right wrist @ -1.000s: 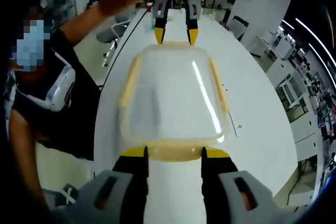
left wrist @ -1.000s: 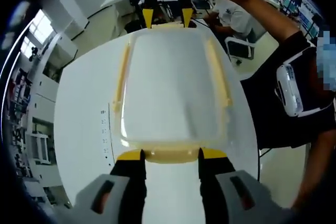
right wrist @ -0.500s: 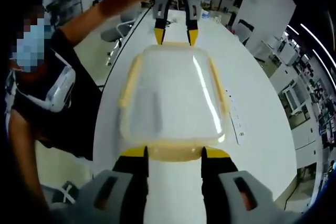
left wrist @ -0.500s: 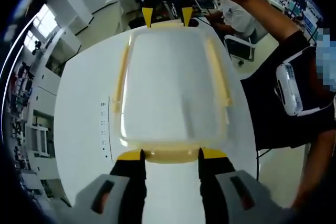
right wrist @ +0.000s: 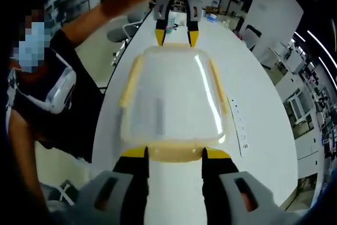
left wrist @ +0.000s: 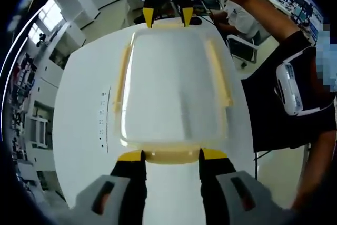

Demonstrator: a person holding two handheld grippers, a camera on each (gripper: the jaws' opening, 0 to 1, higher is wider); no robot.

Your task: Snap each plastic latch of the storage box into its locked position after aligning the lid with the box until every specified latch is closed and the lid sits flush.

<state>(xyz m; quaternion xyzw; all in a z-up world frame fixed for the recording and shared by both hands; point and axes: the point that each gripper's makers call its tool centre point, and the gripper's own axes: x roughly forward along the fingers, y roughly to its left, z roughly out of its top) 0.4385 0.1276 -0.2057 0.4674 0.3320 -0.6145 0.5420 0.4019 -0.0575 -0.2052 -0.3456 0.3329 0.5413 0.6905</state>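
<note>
The white oval tabletop point(left wrist: 79, 125) carries the clear plastic storage box with its translucent lid and pale yellow trim point(left wrist: 171, 77), which lies lengthwise between the two tools. The lid looks seated on the box and roughly square to it, so alignment seems done.

Along each long side runs a pale yellow side latch strip point(left wrist: 219, 72); they appear to lie close against the box, though whether they have clicked shut cannot be told.

The left tool point(left wrist: 171, 155) has its yellow-tipped jaws spread, one at either corner of the near pale yellow end latch point(left wrist: 171, 156), touching or just beside it. The right tool point(right wrist: 172, 153) stands the same way at the opposite end latch point(right wrist: 174, 153), jaws spread. Judging from this, both end latches are being pressed or checked; the end latches remain to be confirmed closed.
</note>
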